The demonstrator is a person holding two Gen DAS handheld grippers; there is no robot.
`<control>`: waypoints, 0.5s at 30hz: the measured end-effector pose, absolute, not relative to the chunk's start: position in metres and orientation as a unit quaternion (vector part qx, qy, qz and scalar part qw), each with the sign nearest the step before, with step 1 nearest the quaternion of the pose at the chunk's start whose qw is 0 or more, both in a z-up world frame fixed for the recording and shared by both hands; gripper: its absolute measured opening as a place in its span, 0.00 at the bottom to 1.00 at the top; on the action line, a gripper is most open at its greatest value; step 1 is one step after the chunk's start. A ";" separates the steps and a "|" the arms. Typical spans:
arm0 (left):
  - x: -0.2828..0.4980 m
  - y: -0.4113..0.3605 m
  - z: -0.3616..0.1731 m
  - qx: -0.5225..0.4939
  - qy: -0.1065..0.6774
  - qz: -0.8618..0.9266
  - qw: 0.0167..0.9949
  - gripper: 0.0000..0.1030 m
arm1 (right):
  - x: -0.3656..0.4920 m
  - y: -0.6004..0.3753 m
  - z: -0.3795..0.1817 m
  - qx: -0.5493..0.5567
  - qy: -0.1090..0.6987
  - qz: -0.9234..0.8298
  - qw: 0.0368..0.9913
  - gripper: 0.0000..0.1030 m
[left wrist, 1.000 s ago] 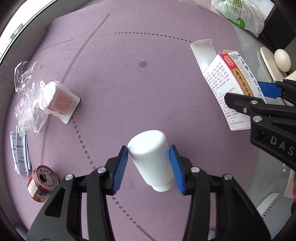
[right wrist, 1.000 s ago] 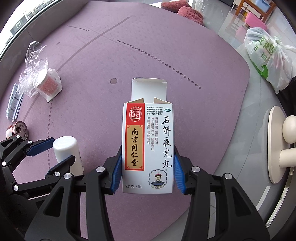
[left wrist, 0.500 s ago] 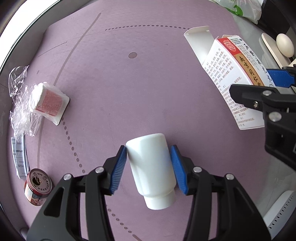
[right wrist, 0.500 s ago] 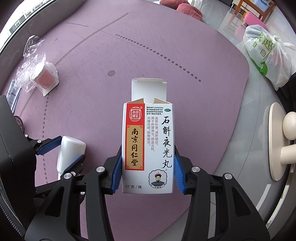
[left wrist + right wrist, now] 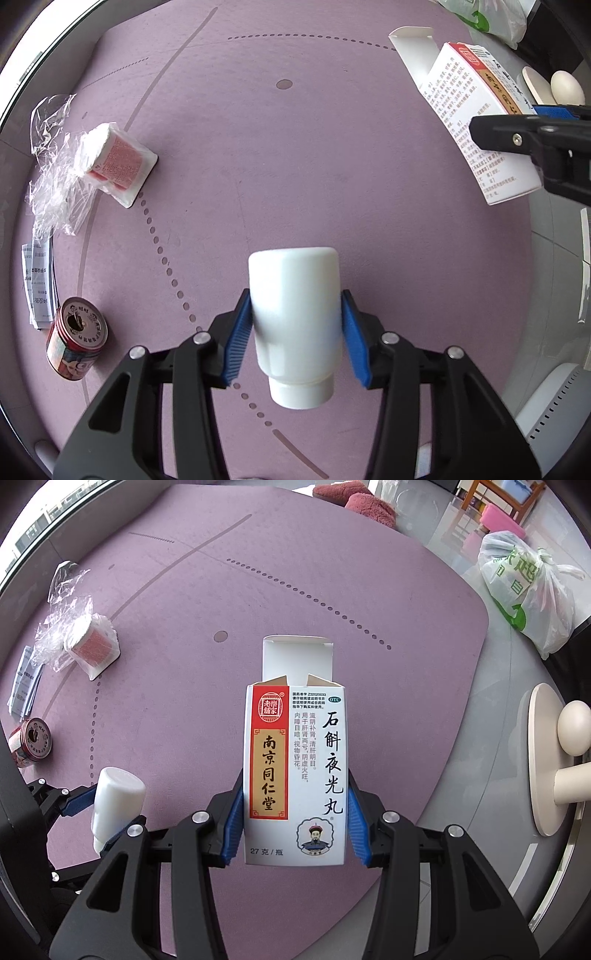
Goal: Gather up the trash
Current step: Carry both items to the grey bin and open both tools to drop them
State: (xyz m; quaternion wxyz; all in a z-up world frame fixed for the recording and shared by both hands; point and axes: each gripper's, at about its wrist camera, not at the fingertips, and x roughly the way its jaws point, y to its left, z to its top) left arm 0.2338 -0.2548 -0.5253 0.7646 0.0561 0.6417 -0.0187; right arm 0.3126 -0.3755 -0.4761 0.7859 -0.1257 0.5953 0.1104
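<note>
Both views are bright and evenly lit by daylight, strongest from the window strip along the upper left edge. Shadows on the purple mat (image 5: pixel 295 155) are soft and faint. The white bottle (image 5: pixel 295 317) is slightly blurred and nearly blown out, its edges hazy. The crumpled plastic wrap (image 5: pixel 55 177) shows small glints. Print on the box (image 5: pixel 295 771) is sharp. Fisheye distortion bends straight lines, and dark vignetting fills the corners.
</note>
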 end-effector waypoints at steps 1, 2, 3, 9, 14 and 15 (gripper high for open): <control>0.232 -0.251 -0.519 0.058 0.641 -0.020 0.765 0.45 | 0.311 -0.374 -0.473 -0.124 0.596 0.111 0.786 0.44; 0.231 -0.248 -0.512 0.060 0.641 -0.021 0.765 0.45 | 0.310 -0.372 -0.468 -0.123 0.596 0.112 0.785 0.44; 0.230 -0.244 -0.504 0.063 0.641 -0.020 0.765 0.45 | 0.308 -0.370 -0.463 -0.120 0.597 0.113 0.786 0.44; 0.225 -0.224 -0.451 0.079 0.640 -0.022 0.764 0.45 | 0.295 -0.356 -0.423 -0.099 0.599 0.112 0.787 0.44; 0.219 -0.214 -0.393 0.093 0.634 -0.036 0.767 0.45 | 0.280 -0.354 -0.374 -0.076 0.597 0.099 0.792 0.44; 0.218 -0.214 -0.381 0.096 0.631 -0.041 0.768 0.45 | 0.276 -0.355 -0.363 -0.071 0.596 0.094 0.794 0.44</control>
